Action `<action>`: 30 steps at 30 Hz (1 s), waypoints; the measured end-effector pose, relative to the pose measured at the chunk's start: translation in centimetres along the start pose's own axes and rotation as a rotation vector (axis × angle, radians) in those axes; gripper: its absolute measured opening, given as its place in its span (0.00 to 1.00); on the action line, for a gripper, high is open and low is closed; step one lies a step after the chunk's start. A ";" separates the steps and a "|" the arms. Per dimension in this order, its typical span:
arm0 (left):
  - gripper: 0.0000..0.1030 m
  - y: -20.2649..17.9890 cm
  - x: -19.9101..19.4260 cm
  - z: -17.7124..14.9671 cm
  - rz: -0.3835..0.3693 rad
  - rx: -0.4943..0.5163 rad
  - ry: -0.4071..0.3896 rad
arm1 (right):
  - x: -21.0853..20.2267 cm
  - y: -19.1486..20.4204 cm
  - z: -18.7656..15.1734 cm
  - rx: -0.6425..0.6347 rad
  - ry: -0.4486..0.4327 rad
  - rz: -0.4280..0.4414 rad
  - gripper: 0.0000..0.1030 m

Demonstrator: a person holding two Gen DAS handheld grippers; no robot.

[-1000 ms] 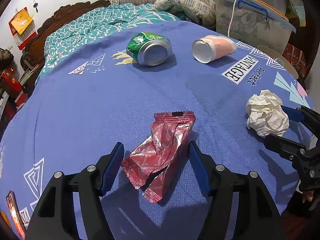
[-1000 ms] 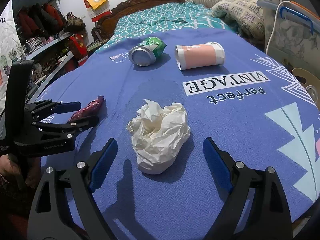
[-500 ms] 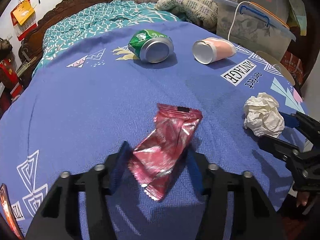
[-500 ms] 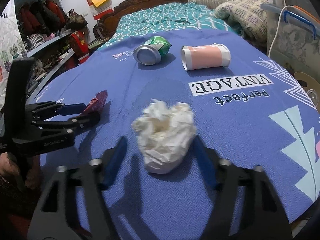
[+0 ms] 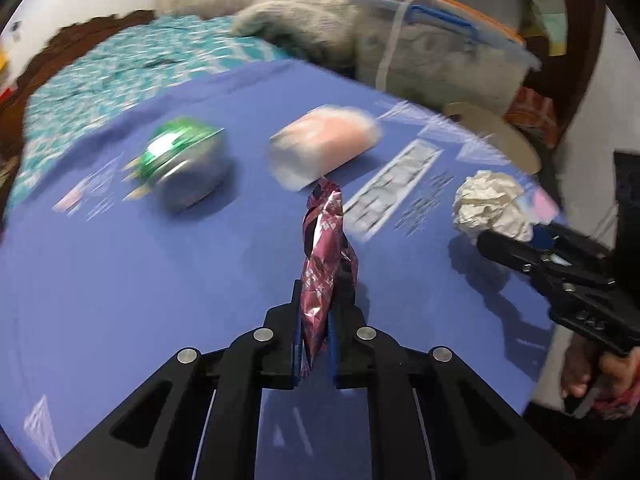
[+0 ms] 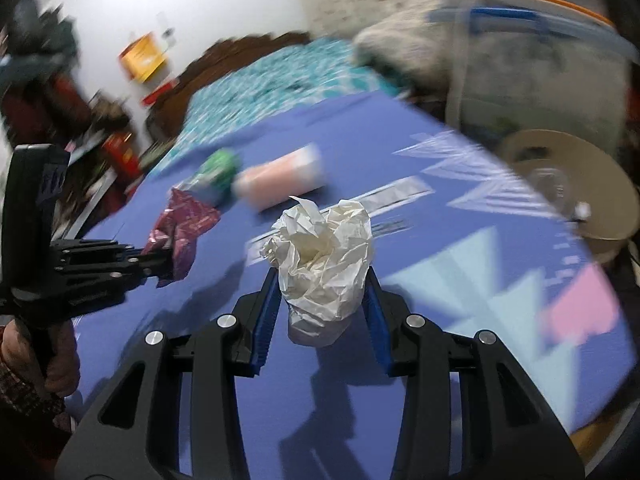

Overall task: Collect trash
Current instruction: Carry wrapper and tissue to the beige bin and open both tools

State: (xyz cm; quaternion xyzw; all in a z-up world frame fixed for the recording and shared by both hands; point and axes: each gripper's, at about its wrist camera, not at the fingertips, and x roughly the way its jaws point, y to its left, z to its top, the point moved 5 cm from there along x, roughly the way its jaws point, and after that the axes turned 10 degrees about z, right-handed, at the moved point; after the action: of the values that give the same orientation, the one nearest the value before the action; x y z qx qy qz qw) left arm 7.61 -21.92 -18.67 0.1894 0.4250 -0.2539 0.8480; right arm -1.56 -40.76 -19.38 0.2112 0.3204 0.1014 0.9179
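Observation:
My left gripper (image 5: 314,316) is shut on a red foil wrapper (image 5: 326,256) and holds it lifted above the blue cloth; both also show at the left of the right wrist view, gripper (image 6: 160,260) and wrapper (image 6: 184,224). My right gripper (image 6: 322,300) is shut on a crumpled white paper ball (image 6: 324,256), lifted off the cloth; the ball (image 5: 492,204) and gripper (image 5: 520,240) show at right in the left wrist view. A green can (image 5: 184,164) and a pink paper cup (image 5: 324,144) lie on their sides farther back.
The blue printed tablecloth (image 5: 120,272) covers the table. A bed with a teal cover (image 5: 120,64) lies behind. A clear storage box with a blue handle (image 5: 448,52) stands at the back right. A round beige stand (image 6: 568,184) sits past the right edge.
Both grippers have closed on their items and lifted them off the cloth. The views have swung and are blurred by motion.

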 end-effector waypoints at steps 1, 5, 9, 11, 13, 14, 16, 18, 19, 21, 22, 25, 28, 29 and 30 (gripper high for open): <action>0.08 -1.2 0.3 1.4 -0.044 0.012 0.000 | -0.8 -1.7 0.5 0.025 -0.022 -0.019 0.42; 0.08 -6.8 1.9 7.3 -0.168 0.085 -0.012 | -4.0 -9.1 2.8 0.130 -0.108 -0.090 0.42; 0.08 -13.7 4.7 13.7 -0.257 0.177 -0.012 | -6.4 -15.9 5.4 0.191 -0.169 -0.189 0.42; 0.08 -16.4 6.2 16.1 -0.291 0.204 0.000 | -7.0 -19.0 6.6 0.215 -0.183 -0.232 0.42; 0.08 -19.5 7.9 18.3 -0.320 0.233 0.016 | -7.3 -21.8 7.5 0.244 -0.188 -0.267 0.43; 0.09 -20.4 8.5 19.0 -0.330 0.239 0.025 | -7.3 -22.9 7.8 0.257 -0.185 -0.277 0.45; 0.18 -22.8 10.3 20.6 -0.339 0.245 0.048 | -6.9 -24.8 8.4 0.265 -0.171 -0.307 0.53; 0.58 -24.1 11.6 21.1 -0.337 0.247 0.068 | -6.1 -26.1 8.7 0.264 -0.153 -0.344 0.76; 0.70 -24.6 12.5 21.5 -0.305 0.240 0.062 | -5.6 -26.4 8.7 0.269 -0.143 -0.348 0.76; 0.67 -24.9 13.0 21.5 -0.287 0.253 0.065 | -5.4 -26.6 8.9 0.271 -0.153 -0.353 0.76; 0.67 -24.7 12.9 21.3 -0.285 0.255 0.062 | -5.4 -26.1 9.0 0.264 -0.161 -0.356 0.76; 0.67 -23.2 11.4 21.1 -0.274 0.254 0.008 | -6.3 -24.7 9.3 0.250 -0.211 -0.363 0.76; 0.67 -19.7 8.7 20.1 -0.262 0.204 -0.047 | -7.5 -22.2 9.1 0.256 -0.269 -0.338 0.76; 0.67 -18.8 8.1 19.9 -0.265 0.184 -0.054 | -7.7 -21.4 9.1 0.258 -0.284 -0.325 0.76; 0.67 -17.4 7.2 19.1 -0.269 0.155 -0.060 | -7.8 -20.1 9.0 0.258 -0.299 -0.310 0.76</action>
State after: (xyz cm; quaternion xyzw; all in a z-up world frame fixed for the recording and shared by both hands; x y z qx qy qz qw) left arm 12.98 -48.04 -15.56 0.1881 0.4000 -0.4029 0.8014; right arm -0.92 -64.13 -17.86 0.2875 0.2200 -0.1146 0.9251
